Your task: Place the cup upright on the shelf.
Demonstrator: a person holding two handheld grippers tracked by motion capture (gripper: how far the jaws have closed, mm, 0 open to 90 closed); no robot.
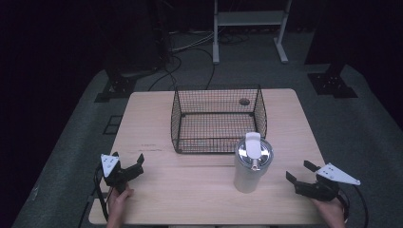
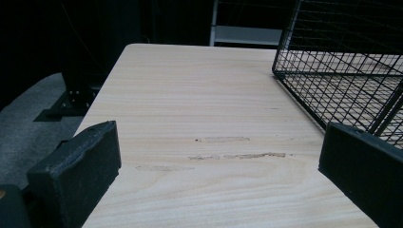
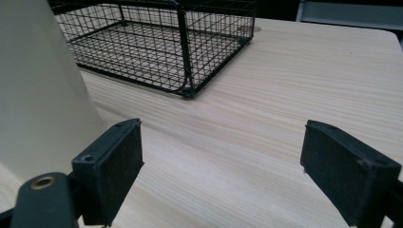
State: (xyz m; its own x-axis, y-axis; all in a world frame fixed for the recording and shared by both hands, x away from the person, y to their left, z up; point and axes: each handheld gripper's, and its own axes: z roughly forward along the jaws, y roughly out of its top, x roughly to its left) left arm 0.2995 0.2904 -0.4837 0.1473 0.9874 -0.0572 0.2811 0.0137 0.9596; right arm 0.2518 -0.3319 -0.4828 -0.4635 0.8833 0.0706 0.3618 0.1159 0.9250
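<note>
right gripper point(image 1: 300, 173) (jaws spread) beside tumbler point(image 1: 252, 164).

I see a pale wooden table point(image 1: 152, 118) with a few faint scuff marks point(image 2: 237, 155) on its top near its left edge. Under the table and all around it lies grey carpet point(image 1: 71, 156). Beyond the table's far edge, black cables point(image 1: 190, 57) trail over the floor towards a white metal frame point(image 1: 216, 42). A black stand base point(image 1: 116, 88) sits off the table's far left corner and another black base point(image 1: 332, 83) off its far right corner. A dark floor plate point(image 1: 113, 124) lies just left of the table.
</note>
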